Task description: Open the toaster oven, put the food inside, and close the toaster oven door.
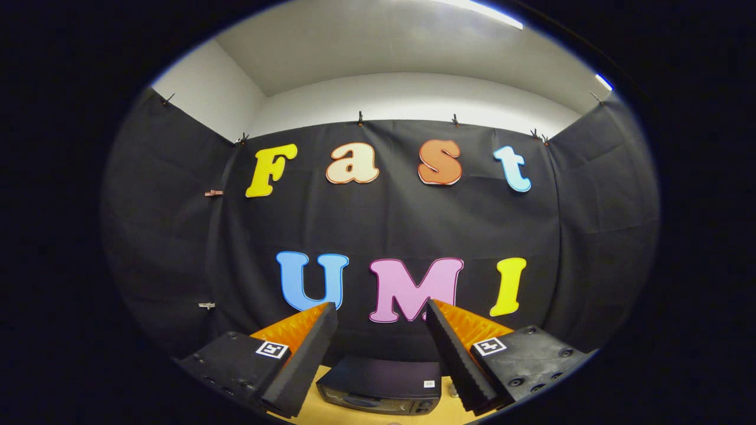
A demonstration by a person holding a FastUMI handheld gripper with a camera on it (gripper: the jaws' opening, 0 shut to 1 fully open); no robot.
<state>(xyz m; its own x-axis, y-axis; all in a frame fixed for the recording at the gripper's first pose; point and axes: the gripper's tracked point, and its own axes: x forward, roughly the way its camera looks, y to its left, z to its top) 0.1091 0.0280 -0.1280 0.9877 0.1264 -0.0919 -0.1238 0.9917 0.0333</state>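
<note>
The cloth wall (384, 224) takes up most of the gripper view, so the approach starts nearly blind. The surface (331, 413) shows as a thin strip below. The oven (381, 386) sits low between the fingers, well apart from them, door seemingly closed; a steep descent risks striking its top. The tongs (381, 313) are spread and hold nothing; no food is visible.

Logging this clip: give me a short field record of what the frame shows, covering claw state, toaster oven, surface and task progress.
claw: open, fingers spread apart, holding nothing
toaster oven: dark, below and between the fingers, seen from above
oven door: cannot tell whether open or shut from this angle
table: light wooden, oven sits on it
backdrop: black cloth wall beyond the fingers
food: none identified
task progress: claw raised above the oven, not touching it
</note>
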